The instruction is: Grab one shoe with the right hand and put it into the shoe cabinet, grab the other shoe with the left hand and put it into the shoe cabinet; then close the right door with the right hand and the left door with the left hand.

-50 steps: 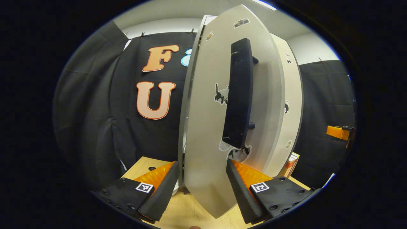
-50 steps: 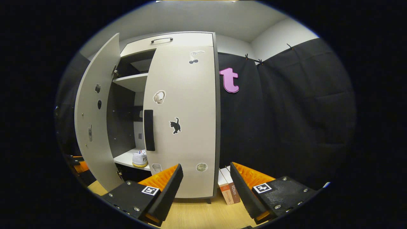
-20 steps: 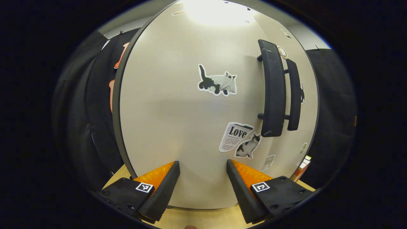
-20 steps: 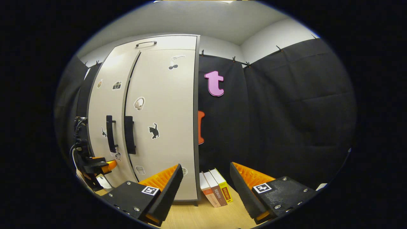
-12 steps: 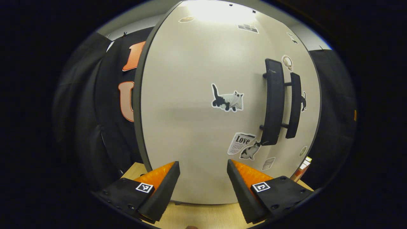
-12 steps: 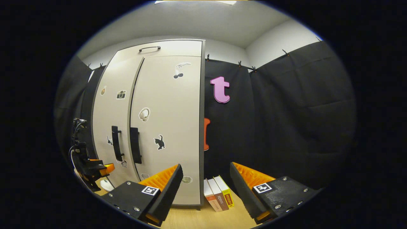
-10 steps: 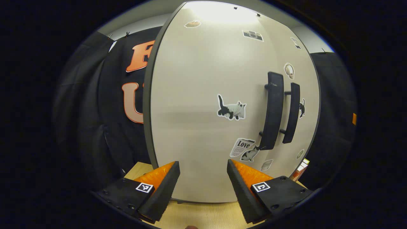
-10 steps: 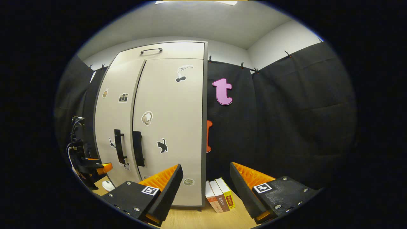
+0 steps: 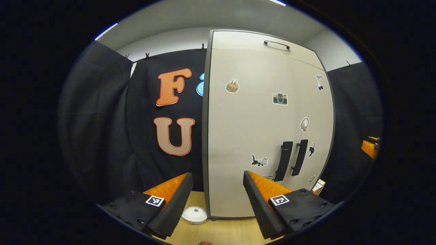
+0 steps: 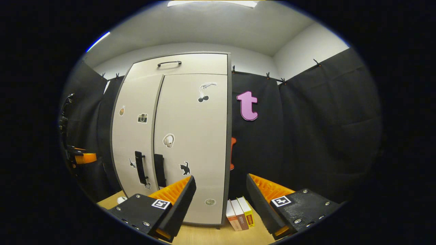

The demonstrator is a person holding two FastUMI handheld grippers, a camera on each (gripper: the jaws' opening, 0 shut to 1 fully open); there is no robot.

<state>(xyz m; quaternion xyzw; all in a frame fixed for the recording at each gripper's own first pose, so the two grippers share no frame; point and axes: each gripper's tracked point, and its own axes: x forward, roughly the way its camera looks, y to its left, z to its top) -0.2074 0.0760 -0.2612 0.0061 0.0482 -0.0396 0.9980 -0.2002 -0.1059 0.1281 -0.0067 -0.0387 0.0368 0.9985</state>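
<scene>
Both my left gripper [image 9: 218,200] and right gripper [image 10: 220,203] hang apart and empty before the cabinet [image 10: 177,136], whose stiff, light doors look best pushed by their black handles [image 10: 149,168].

Two wedge-shaped fingers on the left gripper [image 9: 218,199], ribbed on the inner faces, mounted on flat black plates studded with small round screws. A square black-and-white coded marker on each plate. Same build on the right gripper [image 10: 220,203]: ribbed wedge fingers, black screwed plates, one square marker apiece, an orange edge beneath the plates.
</scene>
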